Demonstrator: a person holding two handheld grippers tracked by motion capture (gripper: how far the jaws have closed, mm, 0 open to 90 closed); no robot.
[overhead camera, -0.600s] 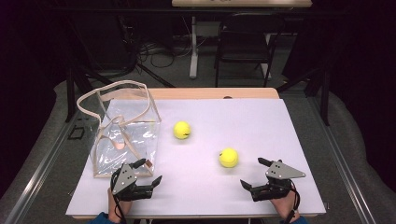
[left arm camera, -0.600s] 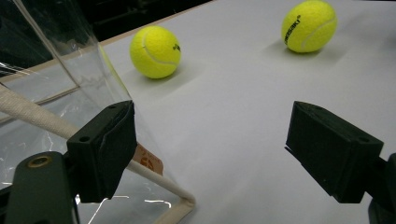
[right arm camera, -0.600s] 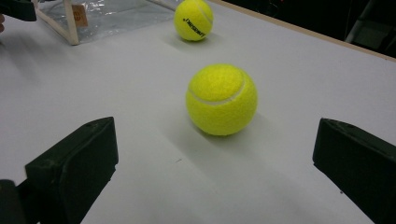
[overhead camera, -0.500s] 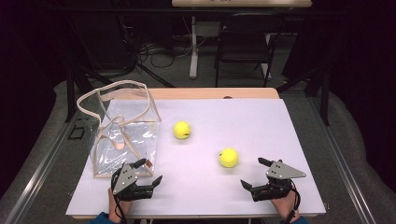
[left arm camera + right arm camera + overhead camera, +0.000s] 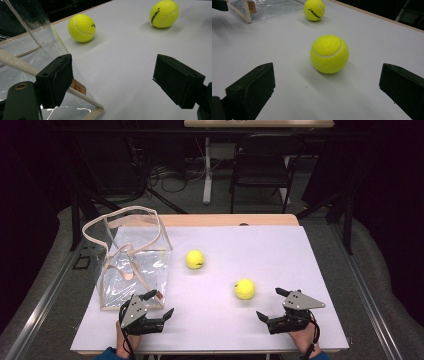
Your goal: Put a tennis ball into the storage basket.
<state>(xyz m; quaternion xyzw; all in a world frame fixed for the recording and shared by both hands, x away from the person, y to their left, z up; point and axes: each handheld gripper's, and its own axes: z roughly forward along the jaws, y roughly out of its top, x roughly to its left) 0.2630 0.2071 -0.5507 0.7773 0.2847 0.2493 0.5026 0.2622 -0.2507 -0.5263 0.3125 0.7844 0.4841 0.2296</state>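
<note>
Holding still since before, both tongs, left [image 5: 162,305] and right [image 5: 270,304], gape wide, empty.

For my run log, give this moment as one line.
left gripper: open, beside clear plastic bag | right gripper: open, facing nearer yellow tennis ball

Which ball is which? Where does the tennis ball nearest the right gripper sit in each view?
High view: nearer tennis ball, lower centre-right, ahead of the right gripper.
Left gripper view: top right.
Right gripper view: centre, between the open jaws.
Shared landmark: the other tennis ball, beside the clear bag.
</note>
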